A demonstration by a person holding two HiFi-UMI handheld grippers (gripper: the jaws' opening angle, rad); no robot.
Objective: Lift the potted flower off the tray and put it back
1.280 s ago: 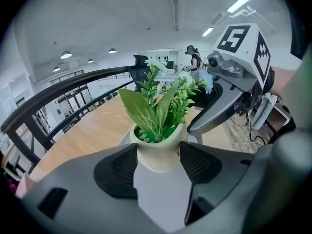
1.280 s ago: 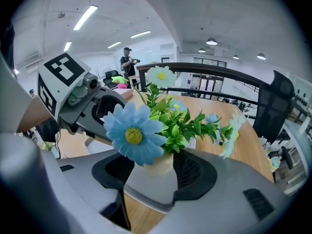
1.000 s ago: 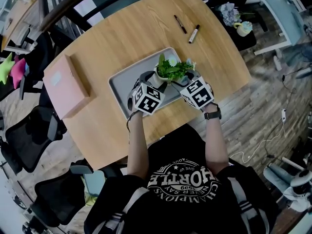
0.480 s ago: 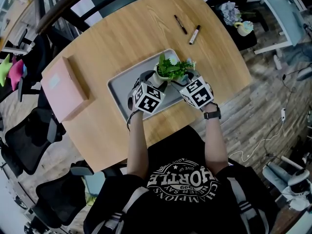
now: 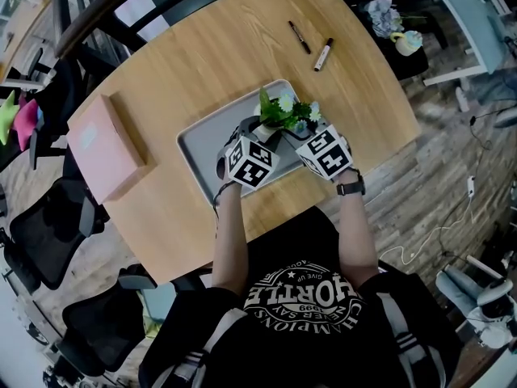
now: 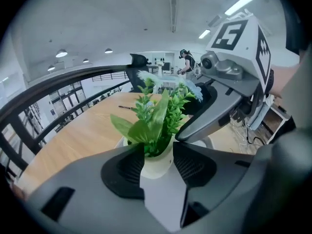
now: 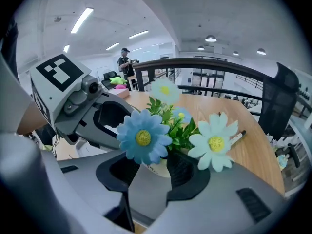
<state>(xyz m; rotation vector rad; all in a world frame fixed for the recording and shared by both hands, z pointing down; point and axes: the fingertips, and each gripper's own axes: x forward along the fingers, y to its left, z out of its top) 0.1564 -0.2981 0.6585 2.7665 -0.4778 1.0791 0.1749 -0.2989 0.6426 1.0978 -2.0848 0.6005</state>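
Observation:
The potted flower [image 5: 283, 111], green leaves with pale blue daisies in a small white pot [image 6: 157, 164], stands at the near right part of the grey tray [image 5: 202, 140]. My left gripper [image 5: 257, 129] reaches it from the near left and my right gripper [image 5: 295, 132] from the near right. Both sets of jaws have just been closing, with the pot between them. In the left gripper view both pads [image 6: 127, 168] press on the pot's sides. In the right gripper view the pot [image 7: 156, 168] sits between the pads, partly hidden by a blue daisy [image 7: 143, 137].
A pink box [image 5: 105, 145] lies on the wooden table left of the tray. Two markers [image 5: 322, 55] lie at the far side. The table's near edge runs just below my wrists. Office chairs [image 5: 48, 225] stand at the left.
Both grippers' jaws have narrowed onto the pot. The left gripper has shifted a little to the right toward the plant, and the flowers have moved slightly.

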